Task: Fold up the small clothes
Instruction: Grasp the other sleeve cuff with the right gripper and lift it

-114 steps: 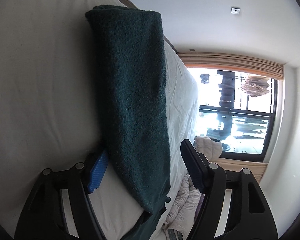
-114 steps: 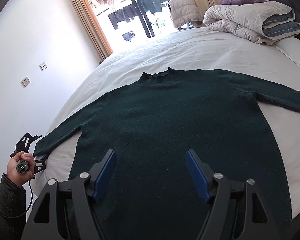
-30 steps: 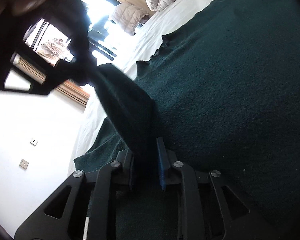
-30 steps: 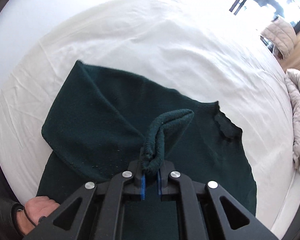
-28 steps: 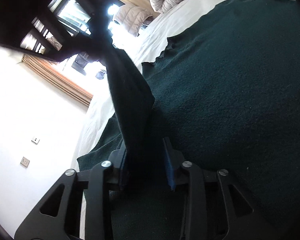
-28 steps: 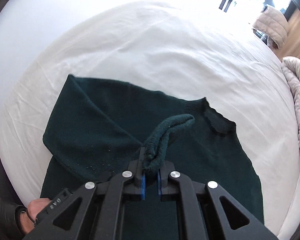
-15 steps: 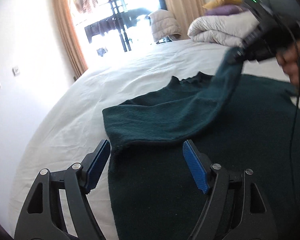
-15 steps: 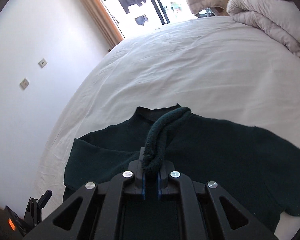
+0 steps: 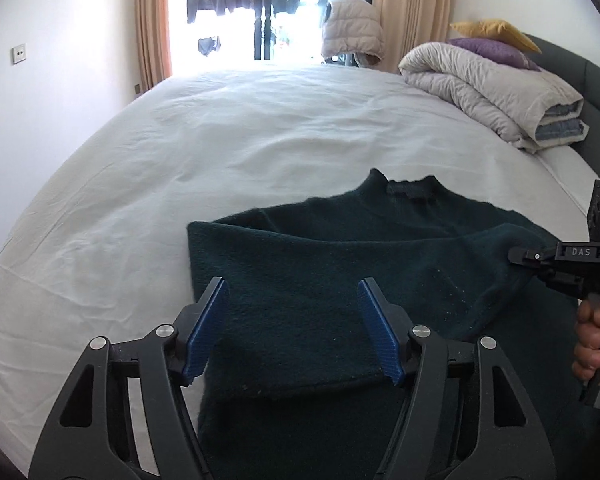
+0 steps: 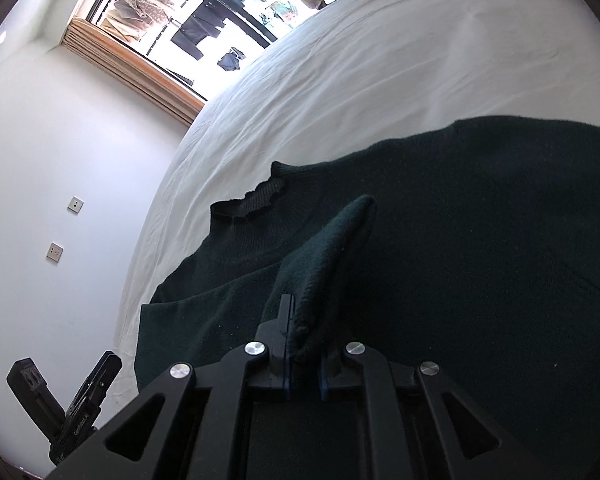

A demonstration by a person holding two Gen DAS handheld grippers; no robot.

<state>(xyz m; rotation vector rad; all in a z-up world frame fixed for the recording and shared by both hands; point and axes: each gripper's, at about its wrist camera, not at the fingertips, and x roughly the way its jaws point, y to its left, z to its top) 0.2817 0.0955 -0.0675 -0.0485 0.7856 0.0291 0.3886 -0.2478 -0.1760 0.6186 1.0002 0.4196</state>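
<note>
A dark green sweater (image 9: 340,264) lies on the white bed, collar (image 9: 404,190) toward the window. Its left sleeve (image 9: 292,320) is folded across the chest. My left gripper (image 9: 294,328) is open and empty just above that folded sleeve. My right gripper (image 10: 304,364) is shut on the sleeve's cuff (image 10: 324,264), low over the sweater body (image 10: 480,240). It also shows at the right edge of the left wrist view (image 9: 560,260), held by a hand.
White bed sheet (image 9: 260,128) spreads around the sweater. A rolled grey duvet (image 9: 496,92) with pillows sits at the back right. A window with curtains (image 9: 260,12) is behind the bed. A wall (image 10: 60,160) runs along the bed's left side.
My left gripper let go of the sleeve, opened and drew back. My right gripper carried the cuff across the chest and lowered it toward the sweater body.
</note>
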